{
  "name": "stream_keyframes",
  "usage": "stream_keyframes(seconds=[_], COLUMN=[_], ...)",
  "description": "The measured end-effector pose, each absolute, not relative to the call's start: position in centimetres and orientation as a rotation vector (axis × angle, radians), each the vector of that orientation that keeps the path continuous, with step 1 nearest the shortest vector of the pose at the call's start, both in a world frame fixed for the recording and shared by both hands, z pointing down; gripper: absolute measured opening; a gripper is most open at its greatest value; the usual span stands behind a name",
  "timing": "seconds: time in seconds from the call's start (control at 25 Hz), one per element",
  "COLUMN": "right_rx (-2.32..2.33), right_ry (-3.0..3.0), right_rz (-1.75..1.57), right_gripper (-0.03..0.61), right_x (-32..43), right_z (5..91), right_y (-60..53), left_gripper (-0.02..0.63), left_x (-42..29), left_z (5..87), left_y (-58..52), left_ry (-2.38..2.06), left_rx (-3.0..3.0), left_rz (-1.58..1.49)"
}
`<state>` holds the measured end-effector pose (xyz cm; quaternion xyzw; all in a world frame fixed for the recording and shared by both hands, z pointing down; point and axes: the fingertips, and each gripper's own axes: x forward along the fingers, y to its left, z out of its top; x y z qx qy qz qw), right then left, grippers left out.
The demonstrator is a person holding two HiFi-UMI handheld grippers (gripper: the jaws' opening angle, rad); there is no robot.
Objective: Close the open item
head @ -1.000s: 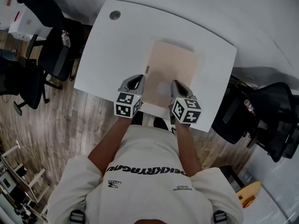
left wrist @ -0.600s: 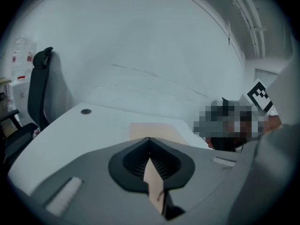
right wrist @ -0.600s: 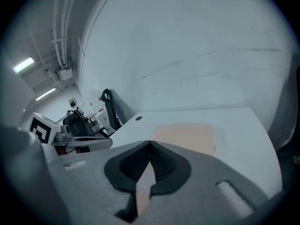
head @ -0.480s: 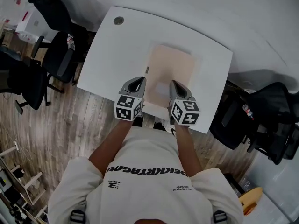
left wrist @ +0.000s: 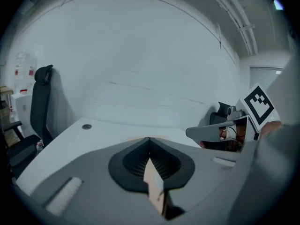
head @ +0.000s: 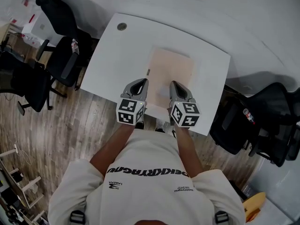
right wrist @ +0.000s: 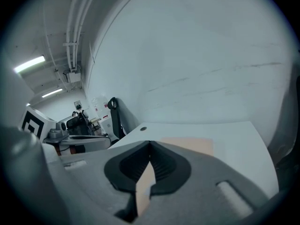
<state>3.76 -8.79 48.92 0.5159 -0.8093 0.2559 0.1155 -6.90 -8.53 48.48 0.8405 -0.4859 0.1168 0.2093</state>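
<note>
A flat beige folder (head: pixel 171 69) lies on the white table (head: pixel 117 55), its cover down flat. Both grippers hover over its near edge. My left gripper (head: pixel 139 82) is at the folder's near left corner, and its jaws meet at the tips (left wrist: pixel 149 138). My right gripper (head: pixel 176 84) is over the near right part, also shut (right wrist: pixel 149 142). Behind each pair of closed tips a beige sliver shows through the slit. I cannot tell whether any sheet is pinched there. The folder (right wrist: pixel 187 145) stretches ahead of the right gripper.
A round cable hole (head: pixel 122 26) sits at the table's far left corner. Black office chairs stand to the left (head: pixel 56 64) and right (head: pixel 243 121) of the table. A grey wall rises behind the table. The person stands at the near edge.
Both grippers keep their place at the folder's near edge, jaws shut. Only the head camera has shifted slightly, so the table sits a little further right in the picture.
</note>
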Motion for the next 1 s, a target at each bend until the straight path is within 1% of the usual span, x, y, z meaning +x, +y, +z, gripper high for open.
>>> stream_keyframes(seconds=[1.0], right_rx=[1.538], right_ry=[-2.581], right_rz=[0.554], right_gripper=[0.0], right_x=[3.1], right_z=[41.8], right_y=[-8.4], left_gripper=[0.002], left_x=[-5.7], left_z=[41.5], left_y=[-7.2], left_ry=[-1.462], left_rx=[2.506], left_rz=[0.174])
